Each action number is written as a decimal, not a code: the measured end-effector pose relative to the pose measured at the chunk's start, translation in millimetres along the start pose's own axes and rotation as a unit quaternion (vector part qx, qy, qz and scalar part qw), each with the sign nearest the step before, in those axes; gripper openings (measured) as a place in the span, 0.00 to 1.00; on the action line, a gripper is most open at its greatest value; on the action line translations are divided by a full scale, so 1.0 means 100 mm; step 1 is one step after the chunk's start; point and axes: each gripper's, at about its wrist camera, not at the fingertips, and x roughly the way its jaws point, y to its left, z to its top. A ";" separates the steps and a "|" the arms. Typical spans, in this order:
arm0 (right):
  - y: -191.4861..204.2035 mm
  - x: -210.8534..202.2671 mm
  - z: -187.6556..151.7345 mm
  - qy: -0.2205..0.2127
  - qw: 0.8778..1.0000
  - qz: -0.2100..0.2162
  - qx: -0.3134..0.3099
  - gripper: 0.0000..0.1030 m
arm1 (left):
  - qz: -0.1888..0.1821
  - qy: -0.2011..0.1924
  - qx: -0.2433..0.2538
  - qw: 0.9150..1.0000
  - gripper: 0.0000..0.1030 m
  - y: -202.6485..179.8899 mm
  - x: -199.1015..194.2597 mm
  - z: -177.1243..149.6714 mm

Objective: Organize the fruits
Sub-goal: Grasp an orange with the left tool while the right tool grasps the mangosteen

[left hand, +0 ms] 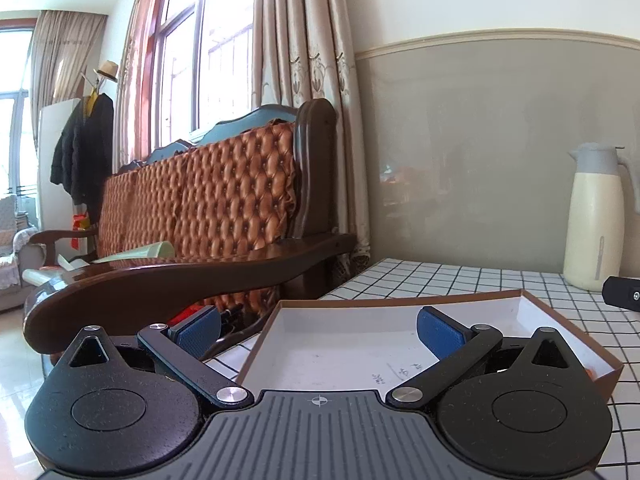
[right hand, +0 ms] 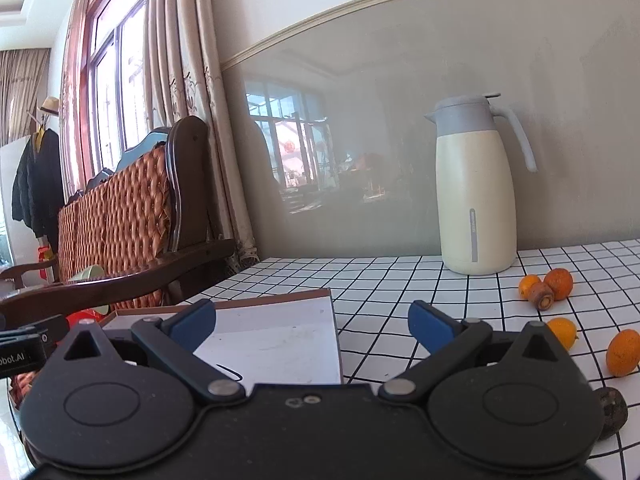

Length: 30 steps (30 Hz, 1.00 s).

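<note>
Fruits lie loose on the checked bench (right hand: 400, 280), all well off to the right of the right gripper's (right hand: 312, 330) fingers: an orange one (right hand: 623, 353) nearest, a smaller one (right hand: 563, 332) just beyond it, and farther back a huddle of two orange ones (right hand: 558, 282) with a brownish, stemmed piece (right hand: 541, 296) touching them. A dark, wrinkled fruit (right hand: 612, 412) sits closest of all to that gripper's right side, partly hidden by its body. None is between any fingers. The shallow cardboard box (left hand: 400, 304), brown outside and white within, sits straight ahead of the left gripper (left hand: 320, 334) with its right blue finger (left hand: 438, 334) over the box floor, and ahead and left of the right gripper; it looks like the place meant to collect the fruit, which would explain why it is kept central and the fruit is still scattered beside it. A sliver of orange (left hand: 591, 372) shows at the box's near right wall; I cannot tell whether it is inside. Both pairs of fingers stand spread wide and hold nothing, a sensible posture for a fresh pick. A cream jug (right hand: 474, 200) stands beyond the right fingers against the wall, and a wooden sofa (left hand: 208, 208) lies left of the left fingers, off the bench.
</note>
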 end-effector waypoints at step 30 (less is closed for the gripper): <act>-1.21 -0.82 0.04 0.016 0.988 -0.146 0.045 0.79 | -0.215 0.014 0.039 0.976 1.00 -1.41 -0.38 -0.07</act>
